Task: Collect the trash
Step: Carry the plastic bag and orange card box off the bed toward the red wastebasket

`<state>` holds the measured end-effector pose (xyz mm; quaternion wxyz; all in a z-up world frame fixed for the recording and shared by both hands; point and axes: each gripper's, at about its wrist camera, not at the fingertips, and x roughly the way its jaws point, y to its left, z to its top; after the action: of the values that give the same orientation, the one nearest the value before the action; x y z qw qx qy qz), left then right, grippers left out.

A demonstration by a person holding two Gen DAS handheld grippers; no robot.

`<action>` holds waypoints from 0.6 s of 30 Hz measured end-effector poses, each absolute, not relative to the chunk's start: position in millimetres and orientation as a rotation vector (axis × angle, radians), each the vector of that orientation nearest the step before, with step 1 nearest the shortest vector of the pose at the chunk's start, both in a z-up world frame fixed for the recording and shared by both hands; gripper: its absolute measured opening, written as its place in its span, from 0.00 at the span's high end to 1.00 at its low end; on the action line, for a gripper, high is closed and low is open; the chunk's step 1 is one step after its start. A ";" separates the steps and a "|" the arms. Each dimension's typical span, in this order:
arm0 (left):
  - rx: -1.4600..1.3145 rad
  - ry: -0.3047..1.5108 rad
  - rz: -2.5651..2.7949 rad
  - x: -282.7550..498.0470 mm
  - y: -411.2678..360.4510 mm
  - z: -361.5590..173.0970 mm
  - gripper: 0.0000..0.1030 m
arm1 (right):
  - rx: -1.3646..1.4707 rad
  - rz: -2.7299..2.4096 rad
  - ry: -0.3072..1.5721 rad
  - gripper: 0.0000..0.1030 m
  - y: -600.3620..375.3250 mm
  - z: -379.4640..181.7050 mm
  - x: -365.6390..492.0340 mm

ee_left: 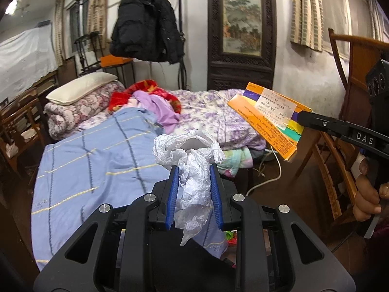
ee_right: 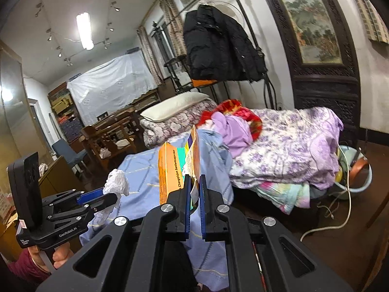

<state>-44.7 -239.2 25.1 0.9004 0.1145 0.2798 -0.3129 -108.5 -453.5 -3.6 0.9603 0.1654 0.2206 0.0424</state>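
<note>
My left gripper (ee_left: pixel 194 170) is shut on a crumpled white plastic bag (ee_left: pixel 192 160) and holds it in the air above the blue striped sheet (ee_left: pixel 92 170) on the bed. The bag also shows in the right wrist view (ee_right: pixel 116 182). My right gripper (ee_right: pixel 195 182) is shut on a flattened orange carton (ee_right: pixel 170 170) with a white label and holds it upright above the bed. In the left wrist view the carton (ee_left: pixel 269 119) hangs at the right, pinched by the right gripper's black fingers (ee_left: pixel 323 124).
The bed holds a purple floral quilt (ee_right: pixel 291 141), a red blanket (ee_right: pixel 233 107), lilac clothes and a white pillow (ee_right: pixel 175 107). A black jacket (ee_left: pixel 145 22) hangs on a rack behind. Wooden chairs (ee_left: pixel 340 146) stand at the right. A white cable (ee_right: pixel 340 214) and basin (ee_right: pixel 357 177) lie on the floor.
</note>
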 end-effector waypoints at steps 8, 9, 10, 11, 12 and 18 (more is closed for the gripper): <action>0.269 0.653 -0.713 -24.6 -279.5 -3.1 0.74 | 0.397 0.009 0.539 0.93 -491.0 -45.2 -96.0; 0.272 0.663 -0.718 -22.2 -282.9 -6.8 0.74 | 0.406 0.000 0.553 0.93 -495.7 -52.3 -93.9; 0.275 0.674 -0.723 -19.6 -287.3 -11.1 0.74 | 0.414 -0.008 0.567 0.93 -499.7 -59.2 -91.9; 0.281 0.693 -0.731 -15.2 -293.3 -17.7 0.74 | 0.430 -0.021 0.594 0.93 -506.1 -71.3 -88.2; 0.284 0.704 -0.735 -12.1 -297.5 -21.3 0.74 | 0.442 -0.031 0.614 0.93 -510.7 -80.2 -85.7; 0.306 0.776 -0.750 8.1 -318.5 -50.4 0.74 | 0.514 -0.085 0.729 0.93 -536.6 -136.7 -70.8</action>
<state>8.1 -318.5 -50.4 0.8466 0.1453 0.3682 -0.3558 -70.8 -536.6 -136.7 0.9013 0.2484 0.3524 -0.0411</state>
